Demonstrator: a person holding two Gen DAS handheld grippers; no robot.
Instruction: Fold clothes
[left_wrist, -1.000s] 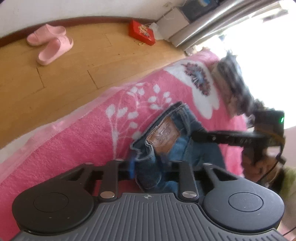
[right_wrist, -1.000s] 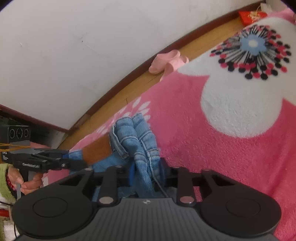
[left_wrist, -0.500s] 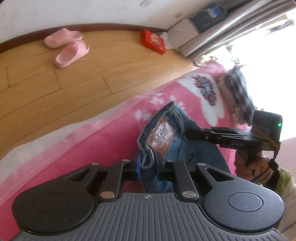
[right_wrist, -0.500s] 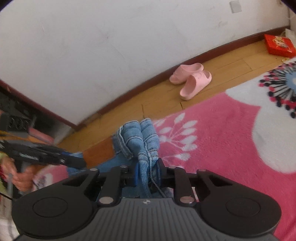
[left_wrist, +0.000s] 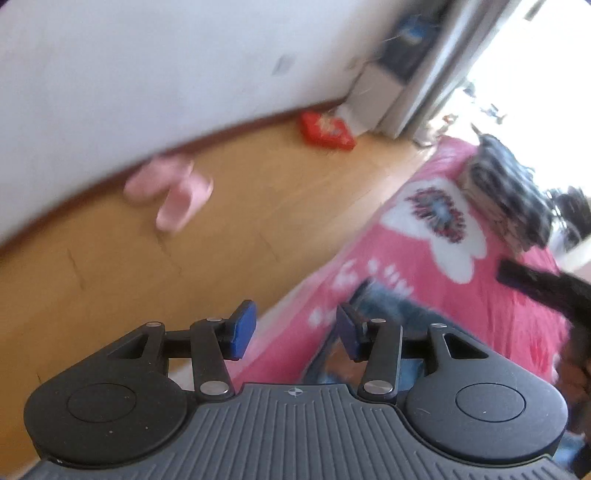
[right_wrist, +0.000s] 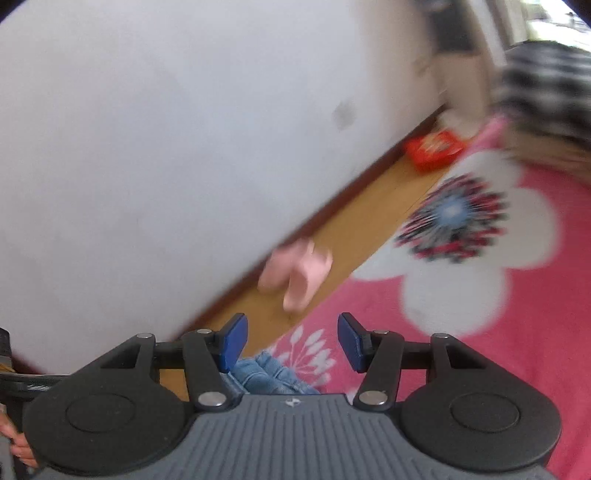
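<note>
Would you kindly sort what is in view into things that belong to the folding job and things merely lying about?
Job: jeans, pink blanket, left gripper, right gripper.

Lying about: pink slippers, red box, checked cloth pile.

right gripper (right_wrist: 291, 341) | jaws apart, empty | jeans (right_wrist: 267, 376) beneath, on pink blanket (right_wrist: 480, 350)
</note>
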